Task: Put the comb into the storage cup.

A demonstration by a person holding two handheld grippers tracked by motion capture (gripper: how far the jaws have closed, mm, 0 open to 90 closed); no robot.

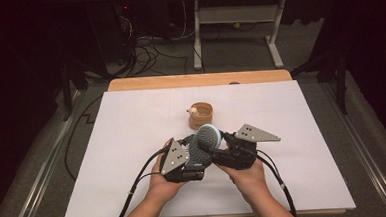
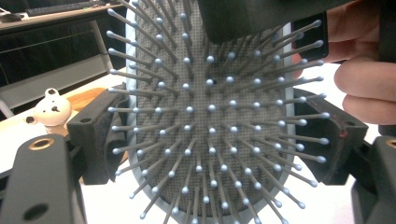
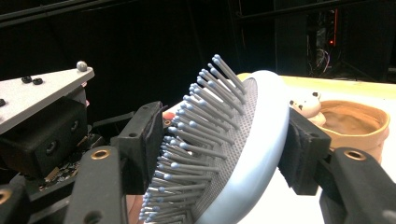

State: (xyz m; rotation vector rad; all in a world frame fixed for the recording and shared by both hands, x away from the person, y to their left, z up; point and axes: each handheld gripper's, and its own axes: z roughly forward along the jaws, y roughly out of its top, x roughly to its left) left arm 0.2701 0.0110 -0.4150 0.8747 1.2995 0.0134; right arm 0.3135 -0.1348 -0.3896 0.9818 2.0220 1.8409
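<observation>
Hairbrush (image 1: 206,139) pinched by left tongs (image 1: 191,153) and right tongs (image 1: 218,146), hands meeting mid-table (image 1: 131,121).

Dim room, lit tabletop.
White tabletop (image 1: 132,141) with a wooden strip (image 1: 199,80) along the far edge. Grey carpet floor (image 1: 228,56) all round. White metal desk frame (image 1: 236,16) behind, tangle of black cables (image 1: 145,51) on the floor to its left, red indicator light (image 1: 126,8) above them. Metal rails (image 1: 39,171) flanking both sides. Background walls black.
</observation>
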